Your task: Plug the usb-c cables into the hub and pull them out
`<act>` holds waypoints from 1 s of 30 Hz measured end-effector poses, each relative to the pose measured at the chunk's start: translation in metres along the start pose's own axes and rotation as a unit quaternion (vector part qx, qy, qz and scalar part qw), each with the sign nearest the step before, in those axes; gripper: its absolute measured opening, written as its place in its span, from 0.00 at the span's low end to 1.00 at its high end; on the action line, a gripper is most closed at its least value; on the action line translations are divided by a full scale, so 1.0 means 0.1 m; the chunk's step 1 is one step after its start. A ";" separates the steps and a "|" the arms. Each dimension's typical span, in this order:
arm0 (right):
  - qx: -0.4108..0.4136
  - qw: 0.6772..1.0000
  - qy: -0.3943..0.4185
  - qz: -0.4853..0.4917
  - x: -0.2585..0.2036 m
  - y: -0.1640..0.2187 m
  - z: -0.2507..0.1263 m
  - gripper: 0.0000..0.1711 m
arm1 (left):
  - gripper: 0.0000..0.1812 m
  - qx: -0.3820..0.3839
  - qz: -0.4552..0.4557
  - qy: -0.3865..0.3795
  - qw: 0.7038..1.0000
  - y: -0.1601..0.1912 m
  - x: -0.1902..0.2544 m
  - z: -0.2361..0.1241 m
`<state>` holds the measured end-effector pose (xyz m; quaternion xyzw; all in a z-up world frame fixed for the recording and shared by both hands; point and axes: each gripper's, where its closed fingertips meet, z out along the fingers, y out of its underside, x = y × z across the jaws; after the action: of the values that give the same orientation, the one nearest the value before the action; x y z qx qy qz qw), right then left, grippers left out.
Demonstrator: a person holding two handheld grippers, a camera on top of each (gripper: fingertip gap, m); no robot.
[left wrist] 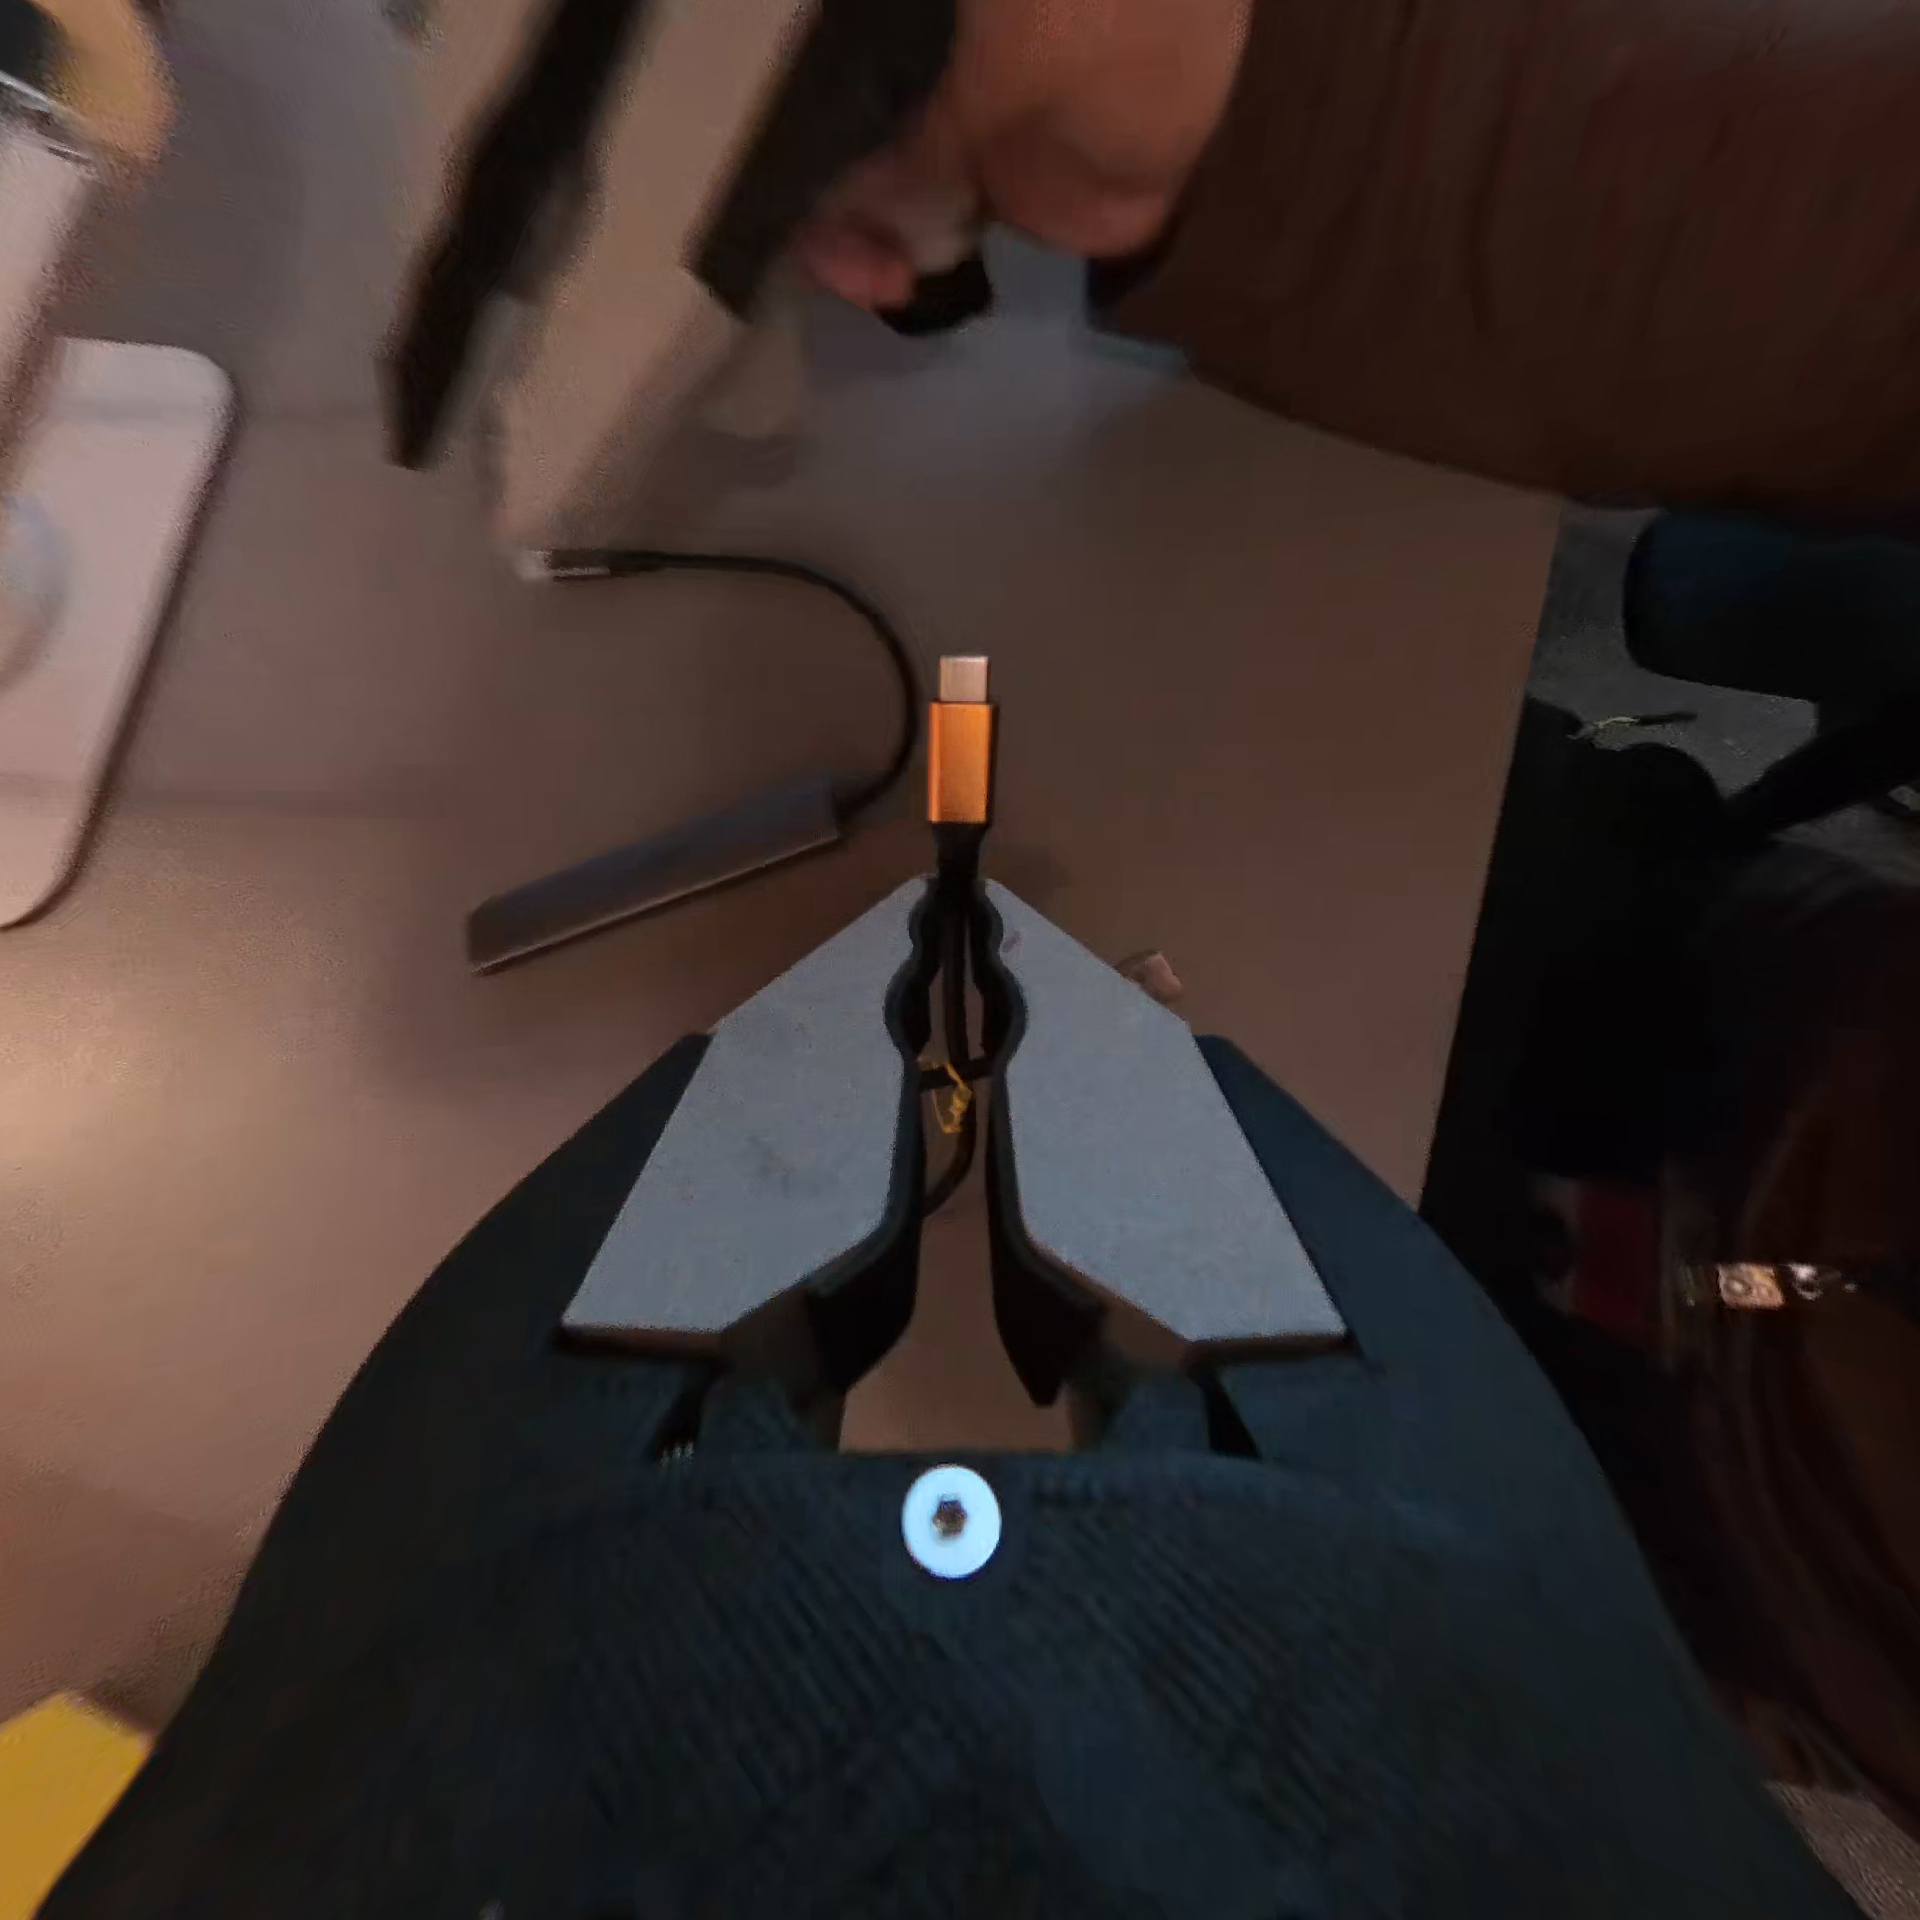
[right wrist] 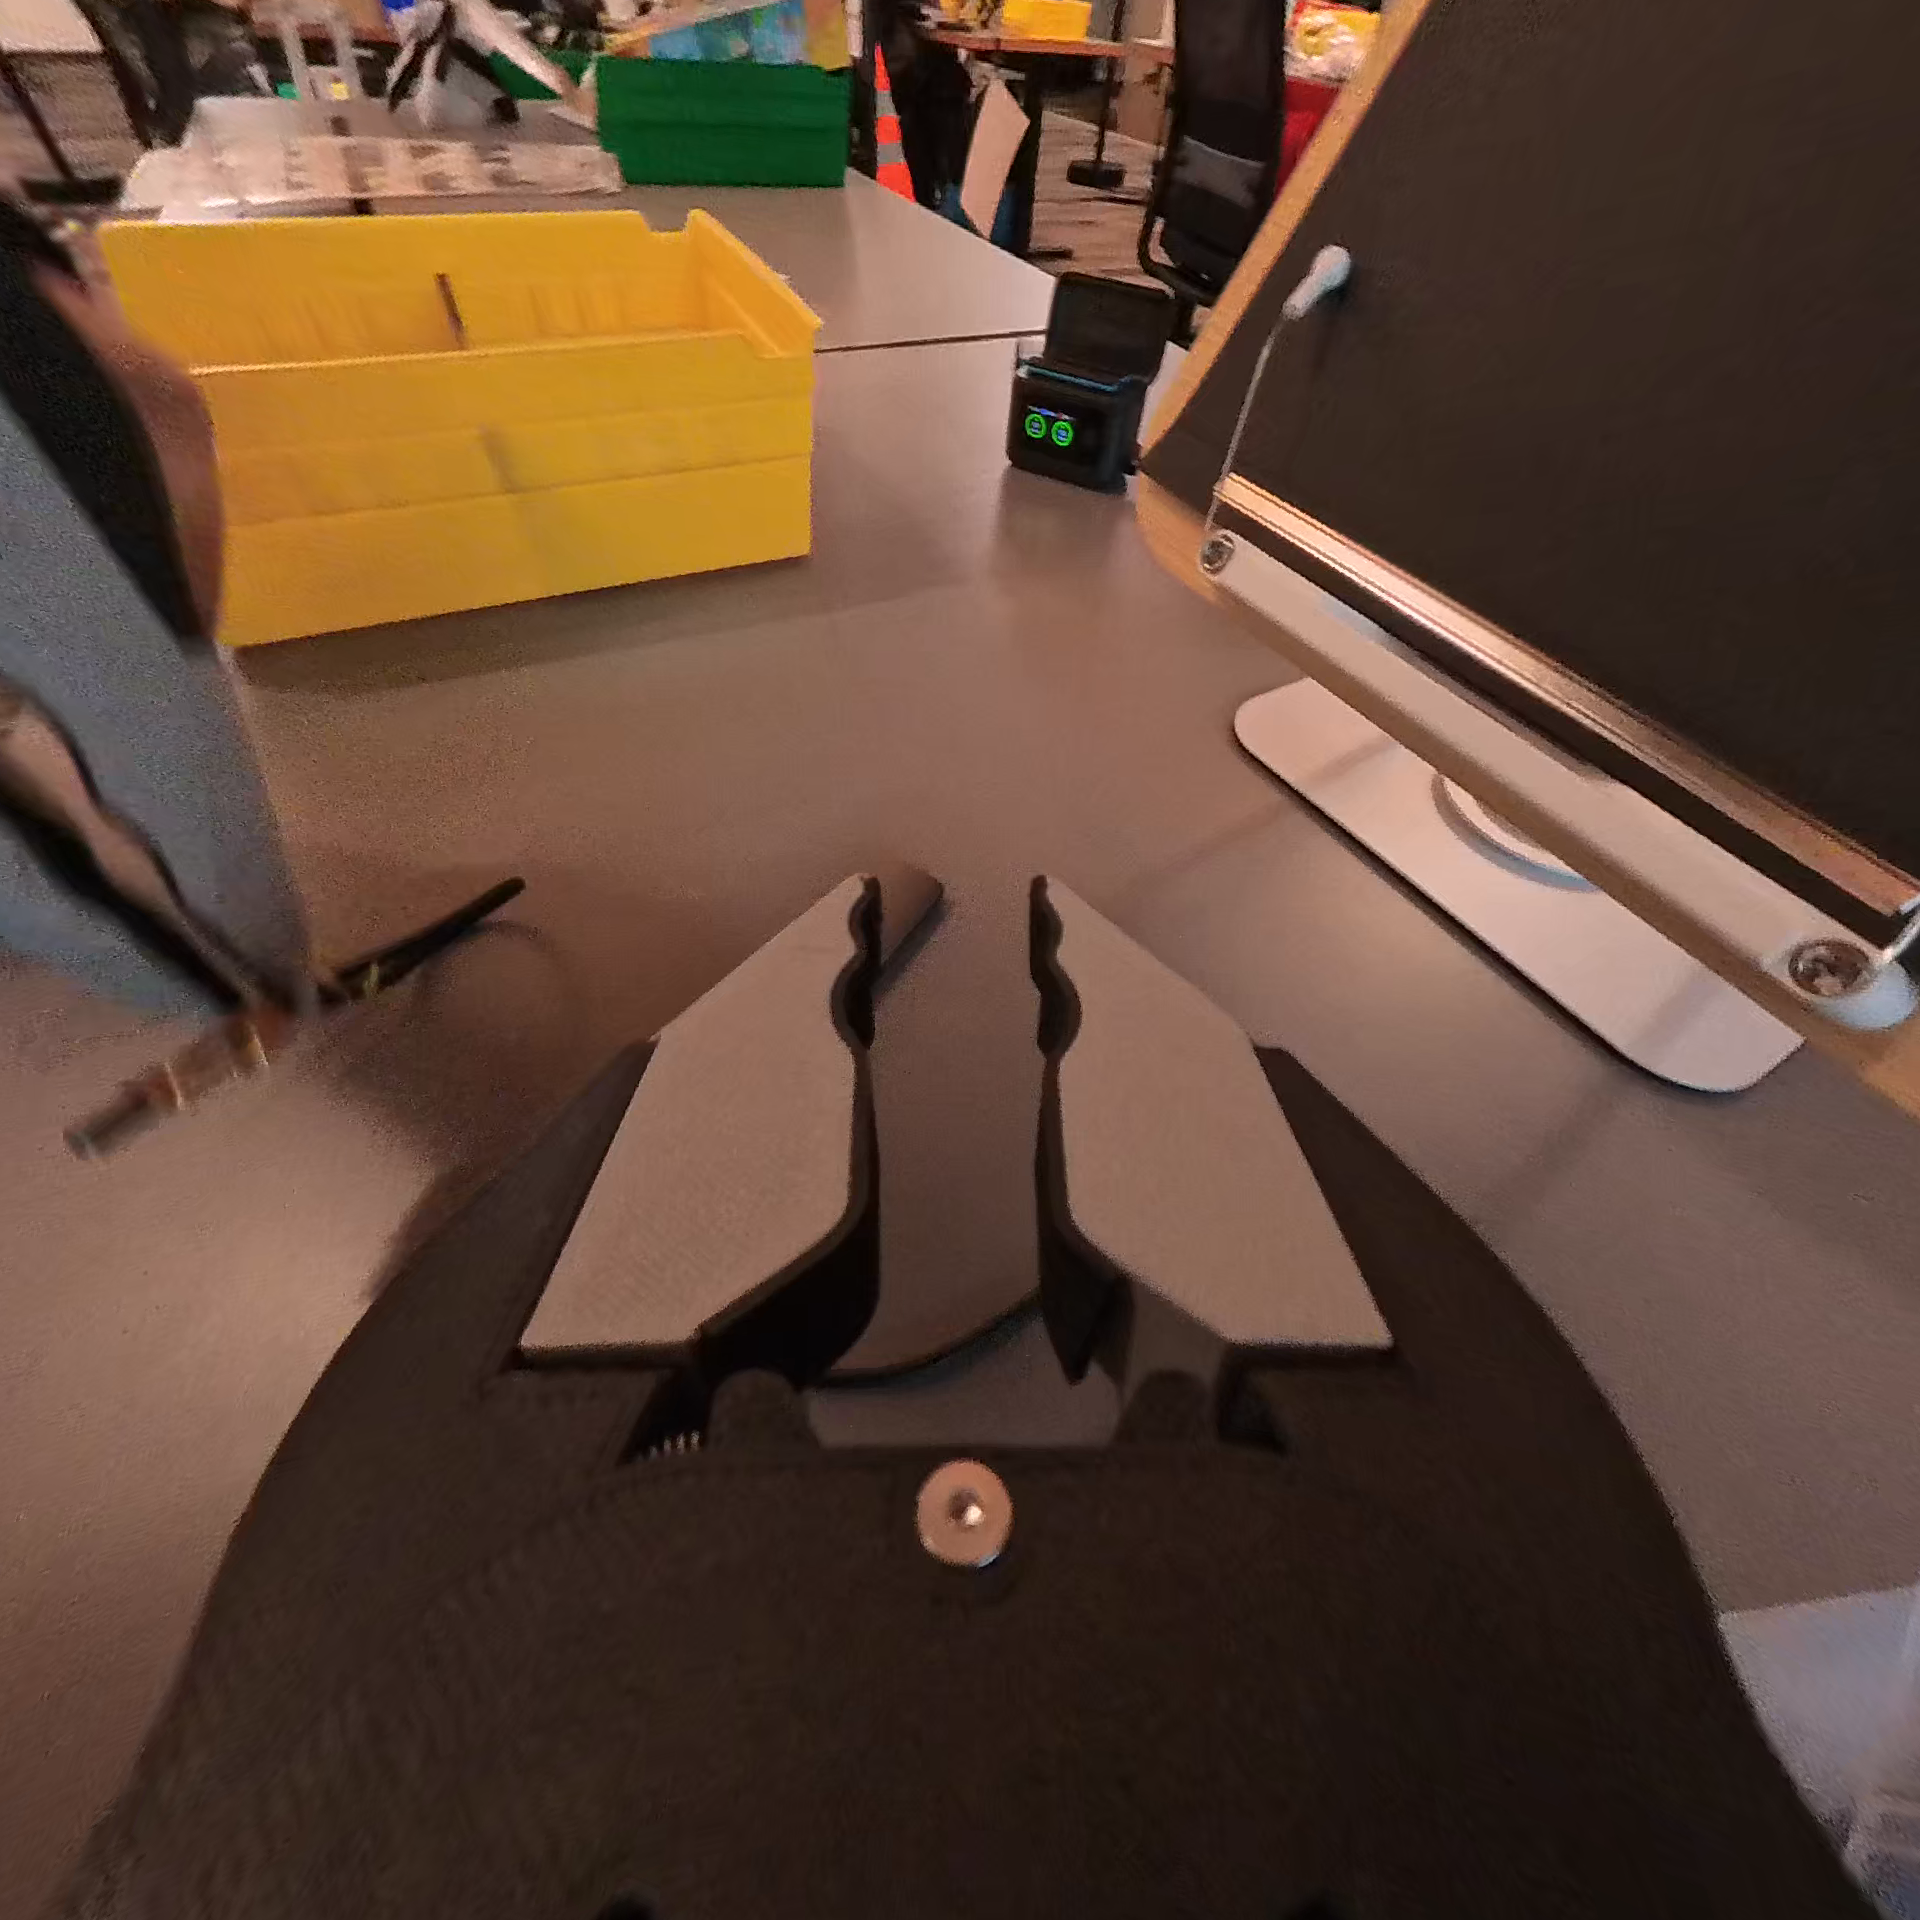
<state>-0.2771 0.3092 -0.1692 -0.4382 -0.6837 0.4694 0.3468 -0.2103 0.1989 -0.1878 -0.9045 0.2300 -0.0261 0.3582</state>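
Note:
In the left wrist view my left gripper (left wrist: 956, 883) is shut on a black cable just behind its orange USB-C plug (left wrist: 961, 764). The plug points forward, above the table. The grey hub (left wrist: 665, 873) lies flat just left of the plug, with its own black lead (left wrist: 831, 592) curling away. The right gripper (left wrist: 582, 208) shows blurred beyond it, held in a hand. In the right wrist view my right gripper (right wrist: 956, 894) is open. A dark grey bar, apparently the hub (right wrist: 909, 920), shows between its fingers. The orange plug (right wrist: 166, 1081) is blurred at the left.
A yellow bin (right wrist: 468, 416) stands at the back left, with green bins (right wrist: 727, 114) behind it. A monitor on a silver base (right wrist: 1507, 883) fills the right, with a small black charging case (right wrist: 1081, 416) beside it. The table edge (left wrist: 1507, 831) runs along the right. The grippers' ends are close to 12 cm from one another.

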 end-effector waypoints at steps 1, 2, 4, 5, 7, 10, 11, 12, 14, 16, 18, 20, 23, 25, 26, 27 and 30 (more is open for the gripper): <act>-0.002 1.000 0.004 0.009 0.03 0.01 0.00 0.15 | 0.01 -0.009 0.000 0.012 1.000 0.00 0.06 0.18; -0.005 1.000 0.005 0.017 0.05 0.03 0.01 0.16 | 0.01 -0.016 -0.002 0.020 1.000 0.01 0.10 0.35; -0.014 0.999 0.004 0.032 0.06 0.06 0.02 0.18 | 0.03 -0.021 -0.006 0.035 0.999 0.01 0.14 0.60; -0.019 0.999 0.002 0.038 0.06 0.08 0.03 0.19 | 0.07 -0.016 -0.006 0.047 0.999 -0.01 0.16 0.66; -0.033 0.998 -0.012 0.054 0.00 0.13 0.07 0.23 | 0.16 0.030 -0.003 0.087 0.996 -0.12 0.21 0.63; -0.061 0.994 -0.051 0.068 -0.18 0.18 0.16 0.34 | 0.28 0.149 -0.011 0.101 0.984 -0.35 0.04 0.31; -0.070 0.994 -0.059 0.066 -0.24 0.20 0.19 0.35 | 0.29 0.181 -0.014 0.075 0.981 -0.37 -0.14 0.22; -0.083 0.992 -0.066 0.062 -0.30 0.24 0.22 0.35 | 0.28 0.200 -0.012 0.038 0.979 -0.34 -0.34 0.16; -0.121 0.987 -0.081 0.062 -0.43 0.35 0.27 0.31 | 0.29 0.205 -0.021 -0.027 0.978 -0.21 -0.71 0.12; -0.166 0.978 -0.101 0.080 -0.57 0.50 0.31 0.27 | 0.31 0.181 -0.037 -0.056 0.981 -0.02 -0.93 0.17; -0.201 0.966 -0.120 0.109 -0.72 0.62 0.35 0.33 | 0.31 0.163 -0.039 -0.077 0.983 0.14 -1.05 0.24; -0.238 0.960 -0.106 0.105 -0.76 0.75 0.37 0.34 | 0.26 0.173 -0.035 -0.101 0.979 0.25 -1.12 0.29; -0.275 0.960 -0.029 0.037 -0.58 0.90 0.38 0.18 | 0.25 0.152 -0.013 -0.117 0.981 0.38 -1.17 0.33; -0.285 0.958 -0.026 0.014 -0.57 0.91 0.36 0.15 | 0.26 0.138 0.002 -0.122 0.983 0.46 -1.20 0.36; -0.290 0.957 -0.026 0.011 -0.55 0.92 0.35 0.14 | 0.28 0.129 0.001 -0.116 0.985 0.50 -1.20 0.39; -0.292 0.956 -0.021 0.009 -0.51 0.92 0.34 0.12 | 0.31 0.120 -0.002 -0.111 0.987 0.54 -1.20 0.42; -0.260 0.965 -0.033 0.005 -0.46 0.82 0.31 0.12 | 0.36 0.119 -0.007 -0.107 0.987 0.53 -1.20 0.43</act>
<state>-0.2649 0.2703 -0.2599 -0.5013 -0.7908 0.2914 0.1959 -0.3296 0.2445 -0.2408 -0.8547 0.1795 0.0413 0.4854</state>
